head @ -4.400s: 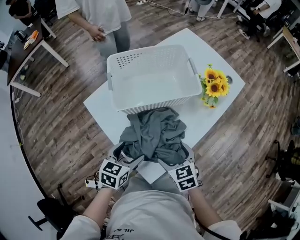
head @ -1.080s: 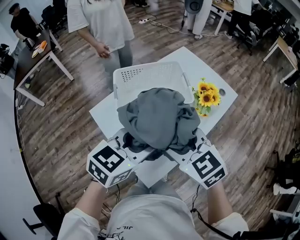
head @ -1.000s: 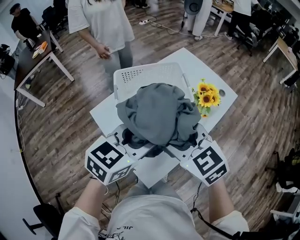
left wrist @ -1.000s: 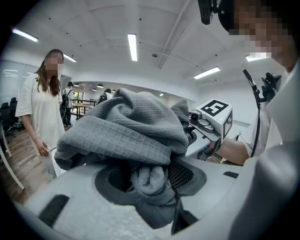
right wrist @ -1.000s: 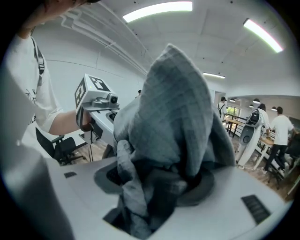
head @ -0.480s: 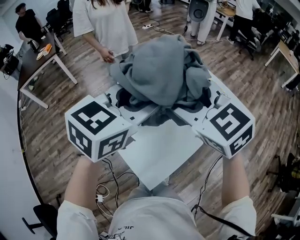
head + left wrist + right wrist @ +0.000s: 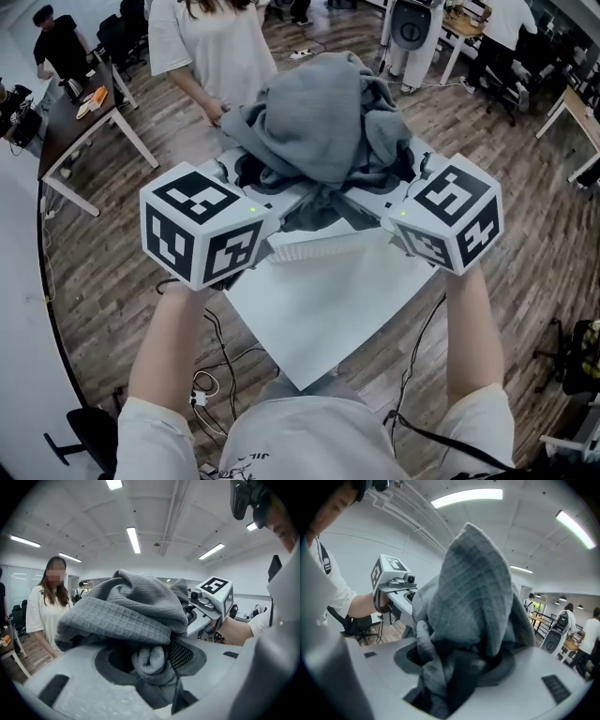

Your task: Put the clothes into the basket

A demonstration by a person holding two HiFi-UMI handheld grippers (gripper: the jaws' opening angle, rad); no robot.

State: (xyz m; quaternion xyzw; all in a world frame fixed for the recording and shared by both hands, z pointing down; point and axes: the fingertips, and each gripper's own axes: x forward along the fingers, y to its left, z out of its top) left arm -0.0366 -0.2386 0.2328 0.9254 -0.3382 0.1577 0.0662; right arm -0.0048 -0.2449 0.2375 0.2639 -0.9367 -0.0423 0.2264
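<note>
- Over the white table [image 7: 328,309], in the head view, a bunched heap of grey clothes [image 7: 323,117] was held high between the left claw [image 7: 246,180] and the right claw [image 7: 412,176]. Each claw pinched one side of the bundle.
- A thin strip of white perforated plastic under the bundle was probably the near rim of the basket [image 7: 300,251]. The rest of it was hidden behind the cloth.
- Both forearms reached forward and apart, with the marker cubes turned outward and the claws angled in towards each other and slightly downward.
- Seen from the left gripper view, the left claw [image 7: 150,667] stood partly closed. A rolled fold of grey fabric was wedged between its jaws and the rest was piled on top. A person [image 7: 47,606] stood beyond.
- Seen from the right gripper view, the right claw [image 7: 454,667] was likewise clamped on a thick wad of the same cloth, which rose in a peak above it.
- My judgement: this was the carry step, with the load lifted but not yet over the basket. The next move called for taking both claws forward together, lowering the bundle inside the walls, and opening both claws at once.
</note>
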